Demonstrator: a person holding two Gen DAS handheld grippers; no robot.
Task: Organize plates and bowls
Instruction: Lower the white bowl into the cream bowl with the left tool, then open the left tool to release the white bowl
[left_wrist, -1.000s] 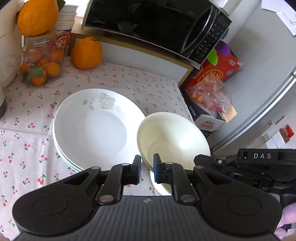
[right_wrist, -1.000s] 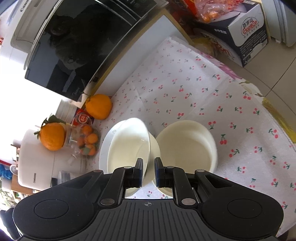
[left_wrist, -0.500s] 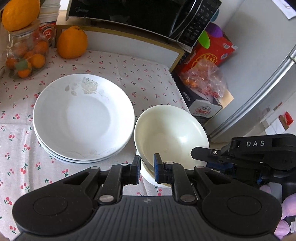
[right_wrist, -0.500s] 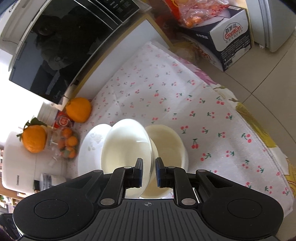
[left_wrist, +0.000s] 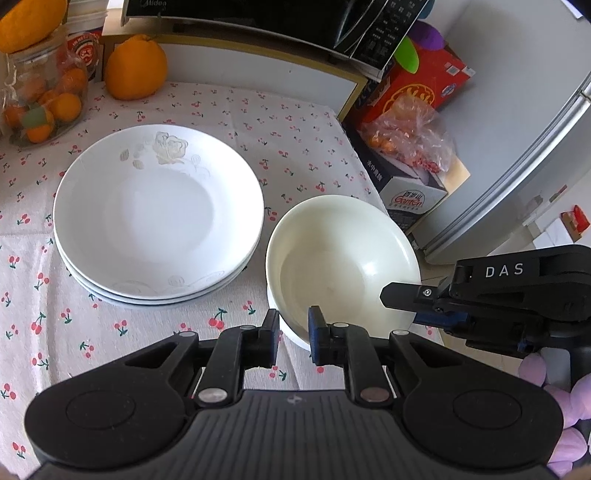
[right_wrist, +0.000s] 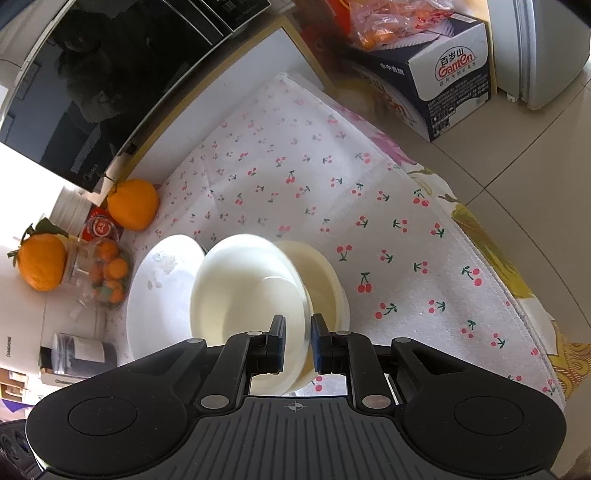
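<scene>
On the table (left_wrist: 303, 122), covered with a cherry-print cloth, a stack of white plates (left_wrist: 159, 221) lay left of a cream bowl (left_wrist: 343, 266) in the left wrist view, the two just beside each other. That bowl sat tilted inside a second bowl (right_wrist: 325, 288) beneath it, whose rim showed at its near edge; in the right wrist view the upper bowl leaned toward the plates with the lower one showing to its right. The left tongs (left_wrist: 291, 338) were nearly closed with only a narrow gap, and the near rim of the upper bowl stood in that gap; whether the pads pressed on it could not be told from the picture. The right tongs (right_wrist: 297, 341) were likewise almost closed, with the rim of the upper bowl passing between their fingers; a firm grip could not be confirmed there either. The right tongs also appeared at the right edge of the left wrist view, reaching to the bowl's far side, with a gloved hand (left_wrist: 554, 398) below them. At the back stood an orange (left_wrist: 135, 68), a jar (left_wrist: 40, 99) of small oranges, and a microwave (left_wrist: 280, 18); a carton (left_wrist: 410, 195) sat on the floor beside the table
</scene>
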